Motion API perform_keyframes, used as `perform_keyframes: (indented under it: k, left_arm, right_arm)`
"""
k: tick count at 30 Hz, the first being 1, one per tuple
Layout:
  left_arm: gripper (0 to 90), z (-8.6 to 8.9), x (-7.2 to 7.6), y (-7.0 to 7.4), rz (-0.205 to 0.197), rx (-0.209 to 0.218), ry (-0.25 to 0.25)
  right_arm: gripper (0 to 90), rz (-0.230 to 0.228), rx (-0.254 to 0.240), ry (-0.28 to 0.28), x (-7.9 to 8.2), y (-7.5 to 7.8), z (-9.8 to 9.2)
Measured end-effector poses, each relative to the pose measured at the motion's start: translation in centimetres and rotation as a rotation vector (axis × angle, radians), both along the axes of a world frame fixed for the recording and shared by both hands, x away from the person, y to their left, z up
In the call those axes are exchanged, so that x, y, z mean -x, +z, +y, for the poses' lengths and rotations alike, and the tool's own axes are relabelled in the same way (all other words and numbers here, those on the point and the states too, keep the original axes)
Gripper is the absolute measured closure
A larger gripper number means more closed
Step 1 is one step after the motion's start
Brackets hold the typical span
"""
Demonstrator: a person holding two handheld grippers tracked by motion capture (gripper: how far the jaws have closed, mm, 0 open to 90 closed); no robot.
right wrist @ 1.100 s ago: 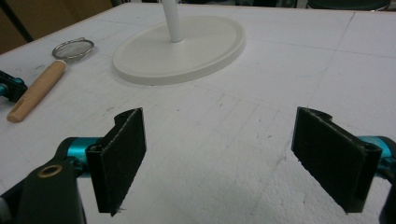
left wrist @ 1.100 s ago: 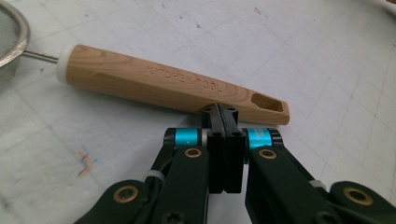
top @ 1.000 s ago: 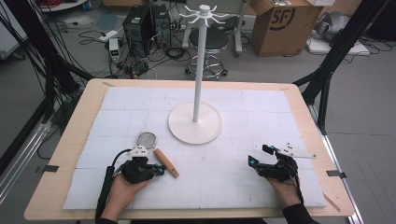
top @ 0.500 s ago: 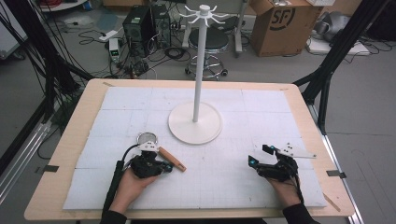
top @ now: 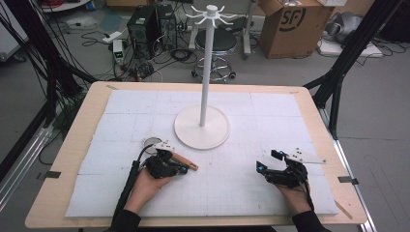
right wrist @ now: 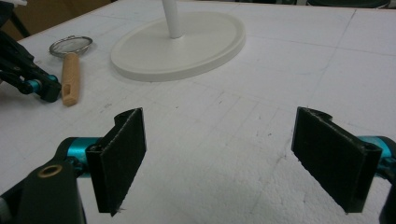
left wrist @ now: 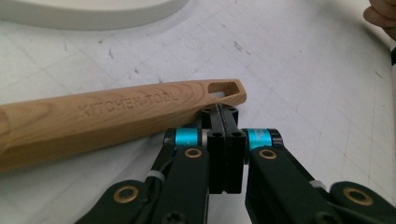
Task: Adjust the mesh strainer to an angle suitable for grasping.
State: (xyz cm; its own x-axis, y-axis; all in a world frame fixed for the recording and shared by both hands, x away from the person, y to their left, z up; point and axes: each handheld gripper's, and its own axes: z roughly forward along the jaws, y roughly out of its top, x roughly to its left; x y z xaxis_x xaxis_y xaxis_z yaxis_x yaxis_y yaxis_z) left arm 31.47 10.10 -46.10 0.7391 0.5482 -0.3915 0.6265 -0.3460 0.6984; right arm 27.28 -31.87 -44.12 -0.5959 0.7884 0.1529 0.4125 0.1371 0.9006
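Note:
A small mesh strainer (top: 152,142) with a light wooden handle (top: 186,162) lies on the white mat, left of centre. Its handle (left wrist: 116,116) is stamped KITCHEN-TOOL and has a slot at the end. My left gripper (top: 182,169) is shut, its jaws pressed together with nothing between them, and its tips (left wrist: 220,112) touch the side of the handle near the slot. My right gripper (top: 267,161) rests on the mat at the right. Its jaws stand wide open (right wrist: 233,158) over bare mat and point toward the strainer (right wrist: 71,45) and the left gripper (right wrist: 46,91).
A white hook stand rises from a round base (top: 217,137) at the mat's middle, with a tall pole (top: 207,63) and hooks on top. The base (right wrist: 196,51) lies just beyond the strainer. The wooden table rim (top: 67,159) frames the mat.
My left gripper has moved right along the strainer's handle to its slotted end, and the handle's end has shifted a little to the right. The right gripper has stayed put.

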Motion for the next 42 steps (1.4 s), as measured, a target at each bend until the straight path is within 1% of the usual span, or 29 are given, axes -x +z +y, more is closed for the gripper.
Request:
perform_keyframes:
  k: [5, 7, 8, 10, 11, 12, 13, 14, 15, 16, 17, 18, 19, 20, 21, 22, 23, 24, 25, 26, 27, 29, 32, 33, 36, 39, 40, 41, 42]
  left_arm:
    - [90.0, -0.1, -0.1, 0.0, 0.008, 0.009, 0.007]
    - [90.0, 0.2, -0.2, 0.1, 0.006, 0.016, 0.027]
    - [90.0, 0.9, -0.5, 0.2, 0.014, 0.051, 0.057]
    - [90.0, 1.4, -0.7, 0.3, -0.003, 0.063, 0.069]
    - [90.0, 1.4, -0.7, 0.3, -0.003, 0.063, 0.069]
    - [90.0, 2.2, -1.3, 0.4, -0.014, 0.109, 0.096]
    - [90.0, 2.2, -1.3, 0.4, -0.014, 0.109, 0.096]
    - [90.0, 2.7, -1.7, 0.4, -0.012, 0.131, 0.110]
    - [90.0, 3.5, -2.5, 1.0, -0.028, 0.104, 0.132]
    - [90.0, 3.8, -2.7, 1.3, -0.041, 0.098, 0.147]
    - [90.0, 4.2, -3.0, 1.5, -0.058, 0.125, 0.162]
    - [90.0, 4.6, -3.5, 1.6, -0.041, 0.125, 0.174]
    - [90.0, 4.8, -3.8, 1.6, -0.043, 0.088, 0.186]
    - [90.0, 5.0, -4.0, 1.6, -0.044, 0.085, 0.193]
    - [90.0, 5.3, -4.3, 1.4, -0.036, 0.111, 0.203]
    - [90.0, 5.3, -4.3, 1.4, -0.036, 0.111, 0.203]
    - [90.0, 5.3, -4.9, 1.2, -0.025, 0.068, 0.208]
    - [90.0, 5.3, -5.1, 1.1, -0.024, 0.050, 0.207]
    - [90.0, 5.3, -5.1, 1.1, -0.024, 0.050, 0.207]
    - [90.0, 5.4, -5.4, 0.9, -0.016, 0.062, 0.219]
    - [90.0, 5.3, -5.5, 0.7, -0.019, 0.047, 0.222]
    - [90.0, 5.4, -5.7, 0.3, 0.006, 0.039, 0.229]
    - [90.0, 5.6, -5.7, 0.5, -0.005, 0.032, 0.239]
    - [90.0, 5.6, -5.6, 0.5, -0.006, 0.015, 0.242]
    - [90.0, 5.5, -5.3, 0.9, -0.008, -0.006, 0.242]
    - [90.0, 5.3, -4.8, 1.2, -0.004, -0.051, 0.229]
    - [90.0, 5.1, -4.5, 1.6, -0.008, -0.120, 0.217]
    - [90.0, 5.1, -4.5, 1.6, -0.008, -0.120, 0.217]
    - [90.0, 5.0, -4.2, 1.7, -0.012, -0.152, 0.212]
  right_arm:
    - [17.1, -0.001, 0.004, 0.002, 0.0, 0.0, 0.0]
    - [17.1, -0.003, 0.002, 0.001, 0.0, 0.0, 0.0]
    - [17.1, -0.007, 0.000, 0.000, 0.1, 0.0, 0.0]
    - [17.1, -0.009, 0.001, -0.001, 0.0, 0.0, 0.0]
    - [17.1, -0.001, 0.001, 0.000, 0.0, 0.0, 0.0]
    - [17.1, 0.001, 0.000, 0.000, -0.1, 0.0, 0.0]
    - [17.1, -0.001, 0.002, 0.002, -0.1, -0.1, 0.1]
    - [17.1, 0.000, 0.002, 0.007, 0.0, 0.0, 0.1]
    - [17.1, -0.002, 0.000, 0.005, 0.0, 0.0, 0.1]
    - [17.1, -0.004, 0.003, 0.004, 0.1, 0.0, 0.1]
    - [17.1, -0.005, 0.003, 0.004, 0.1, 0.0, 0.1]
    - [17.1, -0.001, -0.001, 0.001, 0.1, 0.0, 0.1]
    - [17.1, -0.004, 0.001, 0.003, 0.0, -0.1, 0.0]
    - [17.1, 0.002, -0.002, 0.000, 0.0, -0.1, 0.0]
    - [17.1, 0.002, -0.002, 0.000, 0.0, -0.1, 0.0]
    - [17.1, 0.005, -0.004, -0.002, 0.0, -0.1, 0.0]
    - [17.1, 0.006, -0.002, -0.005, 0.0, -0.2, 0.0]
    - [17.1, 0.004, -0.001, -0.004, -0.1, -0.2, -0.1]
    - [17.1, 0.005, -0.002, -0.005, -0.1, -0.2, -0.1]
    - [17.1, 0.006, -0.003, -0.007, -0.1, -0.2, -0.1]
    - [17.1, 0.006, -0.001, -0.006, -0.1, -0.2, -0.1]
    - [17.1, 0.007, -0.001, -0.009, -0.1, -0.3, -0.1]
    - [17.1, 0.011, 0.001, -0.007, -0.1, -0.3, 0.0]
    - [17.1, 0.010, 0.000, -0.008, -0.1, -0.3, 0.0]
    - [17.1, 0.011, 0.001, -0.009, -0.1, -0.3, 0.0]
    - [17.1, 0.007, 0.001, -0.010, -0.1, -0.3, -0.1]
    - [17.1, 0.009, -0.001, -0.010, 0.0, -0.3, -0.1]
    - [17.1, 0.009, -0.002, -0.010, 0.0, -0.3, -0.1]
    - [17.1, 0.009, 0.000, -0.011, -0.1, -0.3, -0.1]
